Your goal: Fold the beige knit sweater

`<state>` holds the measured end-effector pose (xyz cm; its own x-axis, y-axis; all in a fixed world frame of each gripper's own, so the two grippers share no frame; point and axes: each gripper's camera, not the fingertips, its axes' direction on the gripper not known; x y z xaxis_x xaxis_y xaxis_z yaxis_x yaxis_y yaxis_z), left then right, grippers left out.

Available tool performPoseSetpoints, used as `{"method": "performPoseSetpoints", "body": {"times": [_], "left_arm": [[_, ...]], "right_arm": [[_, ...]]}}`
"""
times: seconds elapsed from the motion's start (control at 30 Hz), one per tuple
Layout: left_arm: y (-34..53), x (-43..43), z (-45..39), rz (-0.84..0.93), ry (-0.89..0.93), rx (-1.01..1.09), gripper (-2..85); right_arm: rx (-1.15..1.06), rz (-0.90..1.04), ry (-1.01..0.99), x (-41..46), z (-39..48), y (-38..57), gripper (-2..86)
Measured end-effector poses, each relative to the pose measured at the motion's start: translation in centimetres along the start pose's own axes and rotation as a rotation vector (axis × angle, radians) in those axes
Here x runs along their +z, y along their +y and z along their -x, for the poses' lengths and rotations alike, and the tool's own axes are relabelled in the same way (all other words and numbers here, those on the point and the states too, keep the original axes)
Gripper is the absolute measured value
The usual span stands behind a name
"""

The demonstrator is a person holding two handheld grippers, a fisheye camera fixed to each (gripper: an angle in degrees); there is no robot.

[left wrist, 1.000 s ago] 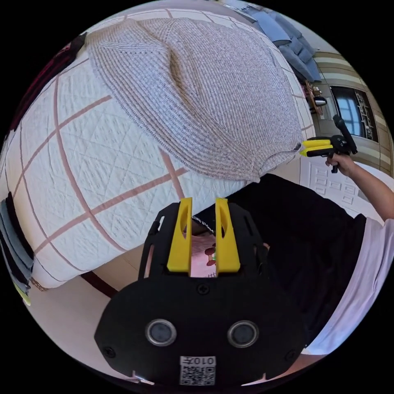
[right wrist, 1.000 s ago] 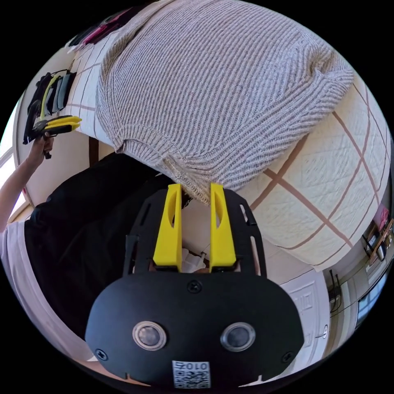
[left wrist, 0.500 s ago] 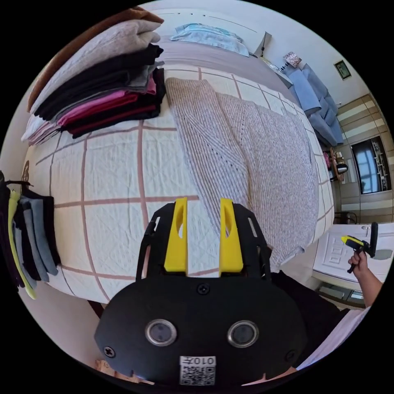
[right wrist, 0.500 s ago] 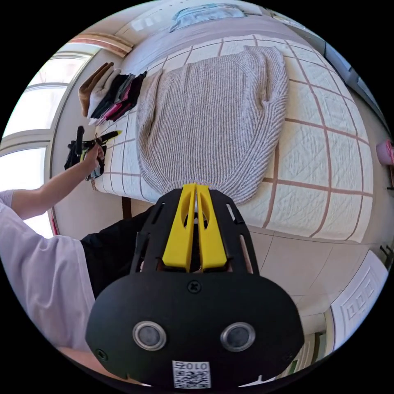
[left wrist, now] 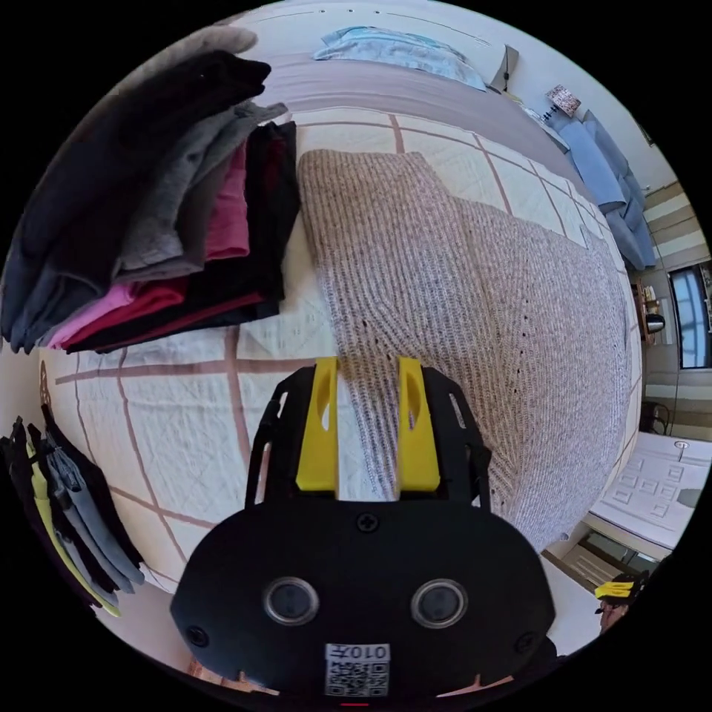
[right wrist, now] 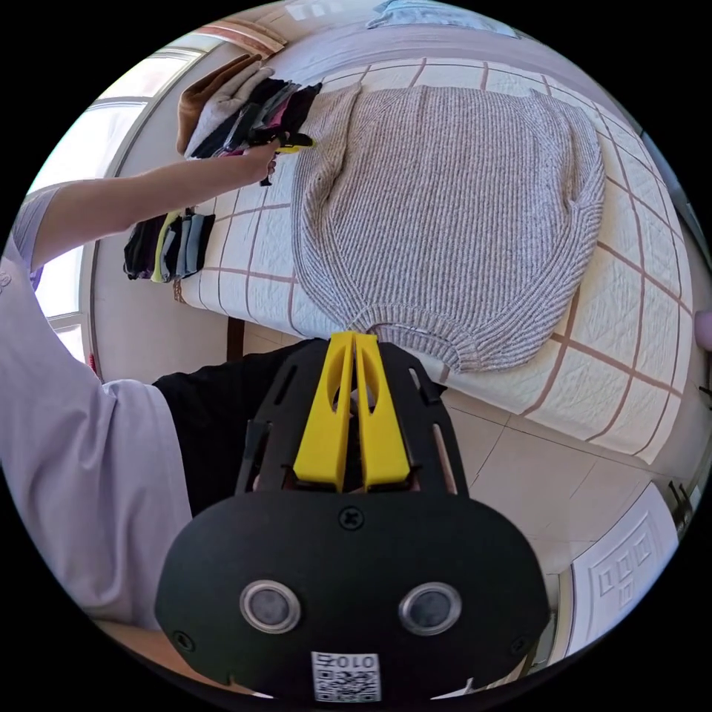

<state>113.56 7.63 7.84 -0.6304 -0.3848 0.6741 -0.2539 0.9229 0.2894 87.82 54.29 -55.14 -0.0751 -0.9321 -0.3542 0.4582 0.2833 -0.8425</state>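
Observation:
The beige knit sweater (right wrist: 460, 200) lies flat, front up, on a quilted bed cover (right wrist: 630, 274), its hem at the near edge. My right gripper (right wrist: 353, 340) is shut with nothing between its jaws, held back from the bed in front of the hem. In the left gripper view my left gripper (left wrist: 368, 365) is open, low over the outer edge of the sweater (left wrist: 475, 297) at one sleeve. The right gripper view shows the left gripper (right wrist: 293, 143) in a hand, between that sleeve and a stack of clothes. The right gripper (left wrist: 615, 589) appears small at the lower right.
A stack of folded clothes (left wrist: 185, 222) sits on the bed right beside the sweater's sleeve. More garments (left wrist: 67, 512) hang over the bed's side. A person's arm (right wrist: 148, 193) reaches across. Tiled floor (right wrist: 519, 482) lies below the bed's edge.
The right gripper let the hem corner go, shut empty and drew back from the bed. The left gripper travelled from the bed's near edge up to the sleeve beside the stack.

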Motion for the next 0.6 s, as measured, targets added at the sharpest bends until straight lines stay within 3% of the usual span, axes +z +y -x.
{"method": "performPoseSetpoints", "body": {"times": [0.07, 0.17, 0.27, 0.4, 0.47, 0.6], "left_arm": [[0.5, 0.0, -0.3, -0.035, -0.02, -0.014, 6.7], [1.8, -1.8, 0.5, -0.133, 0.149, -0.021, 4.1], [6.3, -7.1, 2.9, -0.36, 0.312, -0.075, 2.8], [16.8, -13.0, 8.5, -0.5, 0.23, -0.237, 2.1], [21.1, -13.1, 12.1, -0.478, 0.16, -0.382, 2.2], [25.6, -5.7, 18.4, -0.158, 0.203, -0.599, 2.4]], "right_arm": [[0.015, 0.003, 0.009, -0.2, 1.3, 0.5, 2.4], [0.016, 0.006, 0.016, -0.8, 3.1, 0.8, 2.4], [-0.013, 0.004, 0.019, -1.7, 5.5, 0.5, 2.4], [-0.07, -0.015, 0.012, -2.8, 8.8, -0.4, 2.5], [-0.096, -0.03, -0.007, -3.4, 10.6, -0.9, 2.5], [-0.105, -0.056, -0.051, -4.6, 12.7, -1.2, 2.5]]}}
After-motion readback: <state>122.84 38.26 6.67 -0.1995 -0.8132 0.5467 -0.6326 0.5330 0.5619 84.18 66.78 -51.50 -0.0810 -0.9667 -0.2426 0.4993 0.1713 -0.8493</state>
